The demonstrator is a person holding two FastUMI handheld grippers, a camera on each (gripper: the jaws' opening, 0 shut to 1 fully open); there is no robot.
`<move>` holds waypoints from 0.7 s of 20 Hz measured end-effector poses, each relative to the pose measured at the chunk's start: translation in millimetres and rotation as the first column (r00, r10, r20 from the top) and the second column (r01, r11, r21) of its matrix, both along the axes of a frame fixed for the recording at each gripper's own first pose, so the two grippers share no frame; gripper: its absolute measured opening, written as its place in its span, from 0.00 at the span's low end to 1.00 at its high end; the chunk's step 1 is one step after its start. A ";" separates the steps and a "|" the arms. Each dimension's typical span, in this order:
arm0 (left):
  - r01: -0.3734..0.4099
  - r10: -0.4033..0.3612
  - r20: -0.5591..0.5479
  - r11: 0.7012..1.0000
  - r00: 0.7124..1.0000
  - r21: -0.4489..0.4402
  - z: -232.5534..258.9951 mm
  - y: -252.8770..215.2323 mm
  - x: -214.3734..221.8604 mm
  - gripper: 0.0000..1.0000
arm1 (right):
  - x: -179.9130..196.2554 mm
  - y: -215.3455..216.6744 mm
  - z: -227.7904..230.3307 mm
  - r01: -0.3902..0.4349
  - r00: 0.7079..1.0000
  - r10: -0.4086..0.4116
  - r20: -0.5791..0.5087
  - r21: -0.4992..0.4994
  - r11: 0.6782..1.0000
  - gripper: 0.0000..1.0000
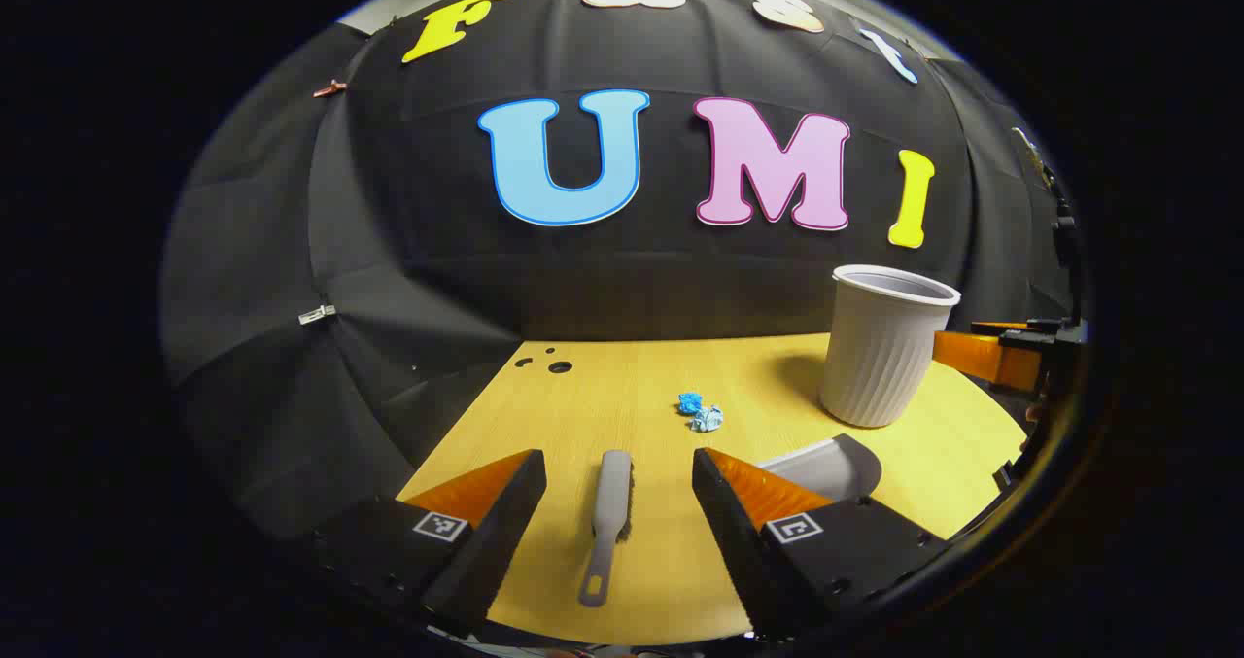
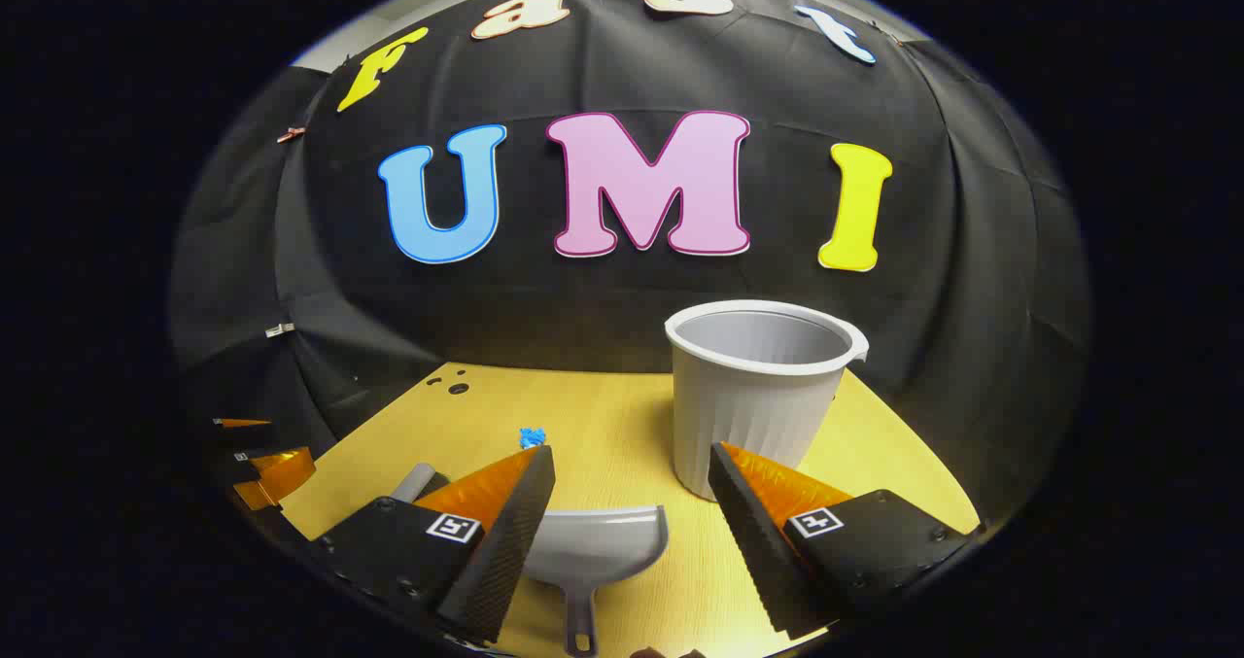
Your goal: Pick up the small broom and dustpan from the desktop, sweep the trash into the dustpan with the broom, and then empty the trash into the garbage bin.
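Both grippers spread, empty: left straddles broom, right over dustpan. Drop straight, clamp handles.

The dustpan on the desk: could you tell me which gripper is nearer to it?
Right. The right gripper hovers open directly over the dustpan; the left gripper straddles the broom, the dustpan off to its side.

A recording booth: black cloth wall behind a small wooden desktop.

Grey broom, grey dustpan, ribbed grey-white garbage bin, blue trash and wood-grain yellow desktop were recorded.
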State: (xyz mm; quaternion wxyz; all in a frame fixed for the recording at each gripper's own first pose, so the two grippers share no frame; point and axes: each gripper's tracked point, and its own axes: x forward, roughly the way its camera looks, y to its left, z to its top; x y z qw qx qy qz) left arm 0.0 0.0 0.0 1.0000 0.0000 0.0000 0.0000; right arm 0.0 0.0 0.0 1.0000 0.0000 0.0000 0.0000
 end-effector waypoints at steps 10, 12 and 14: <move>-0.004 0.003 -0.041 1.000 0.999 -0.021 -11.9 22.5 18.4 0.95 | 0.8 13.9 -8.0 0.002 1.000 -0.002 -0.023 -0.014 1.000 0.99; 0.000 -0.001 -0.057 1.000 0.998 -0.028 -14.8 25.3 22.1 0.95 | 1.8 16.6 -11.1 -0.001 0.999 0.000 -0.034 -0.013 1.000 0.99; 0.007 -0.009 -0.068 1.000 0.998 -0.026 -16.1 27.6 27.3 0.95 | 1.9 20.3 -15.4 0.000 0.999 0.000 -0.043 -0.012 1.000 0.99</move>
